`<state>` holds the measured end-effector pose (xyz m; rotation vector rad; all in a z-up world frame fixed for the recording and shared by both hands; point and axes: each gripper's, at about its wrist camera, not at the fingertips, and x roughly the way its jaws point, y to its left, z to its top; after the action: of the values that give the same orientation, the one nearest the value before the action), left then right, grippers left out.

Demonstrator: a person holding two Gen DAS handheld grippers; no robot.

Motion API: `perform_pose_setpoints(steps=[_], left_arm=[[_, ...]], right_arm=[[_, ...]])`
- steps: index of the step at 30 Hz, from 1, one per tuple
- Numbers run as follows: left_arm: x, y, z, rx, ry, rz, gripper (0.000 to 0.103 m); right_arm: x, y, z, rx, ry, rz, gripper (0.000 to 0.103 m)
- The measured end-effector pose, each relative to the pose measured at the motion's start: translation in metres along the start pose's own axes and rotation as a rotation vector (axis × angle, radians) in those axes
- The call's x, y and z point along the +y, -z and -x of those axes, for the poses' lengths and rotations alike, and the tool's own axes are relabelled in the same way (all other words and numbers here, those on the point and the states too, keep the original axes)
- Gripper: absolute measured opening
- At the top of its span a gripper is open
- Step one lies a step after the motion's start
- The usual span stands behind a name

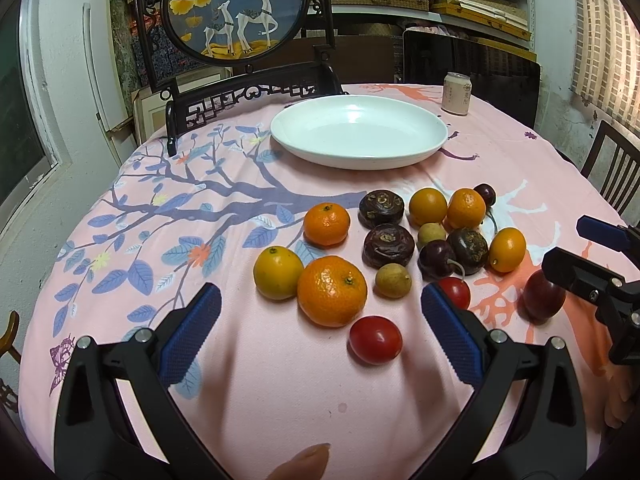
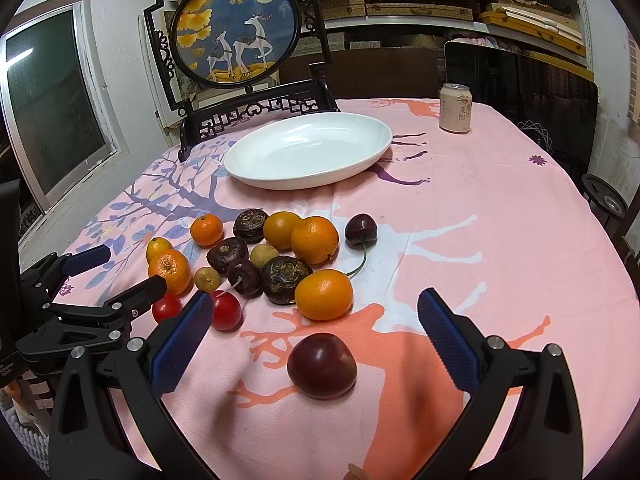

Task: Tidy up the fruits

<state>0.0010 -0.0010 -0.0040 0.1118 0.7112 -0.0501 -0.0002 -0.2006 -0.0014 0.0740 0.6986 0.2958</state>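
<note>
A pile of fruit lies on the pink tablecloth: several tangerines, dark brown chestnuts, longans, cherries and cherry tomatoes. My left gripper (image 1: 320, 332) is open low over the cloth, with a big tangerine (image 1: 332, 290) and a red cherry tomato (image 1: 375, 339) between its fingertips, neither touched. My right gripper (image 2: 316, 340) is open too, and a dark red plum (image 2: 322, 365) rests on the cloth between its fingers, apart from both pads. The empty white plate (image 1: 360, 162) (image 2: 304, 182) sits behind the pile. Each gripper shows in the other's view: right gripper (image 1: 580, 252), left gripper (image 2: 120, 272).
A pale drink can (image 1: 457, 93) (image 2: 455, 108) stands at the far right of the table. A framed deer picture (image 2: 236, 28) on a dark stand rises behind the plate. Chairs edge the table. A fingertip (image 1: 308, 460) shows at the bottom.
</note>
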Motion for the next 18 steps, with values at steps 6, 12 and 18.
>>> perform_pose_setpoints(steps=[6, 12, 18], left_arm=[[-0.0016, 0.0007, -0.0013, 0.000, 0.000, 0.000, 0.101], [-0.0014, 0.0005, -0.0019, 0.001, 0.001, 0.001, 0.101], [-0.0006, -0.0001, -0.0019, 0.003, -0.001, 0.002, 0.101]], right_arm=[[-0.0006, 0.0000, 0.0003, -0.001, -0.001, -0.003, 0.102], [-0.0011, -0.0002, 0.0005, -0.001, -0.003, -0.004, 0.102], [-0.0001, -0.0008, -0.0013, 0.000, -0.003, -0.004, 0.102]])
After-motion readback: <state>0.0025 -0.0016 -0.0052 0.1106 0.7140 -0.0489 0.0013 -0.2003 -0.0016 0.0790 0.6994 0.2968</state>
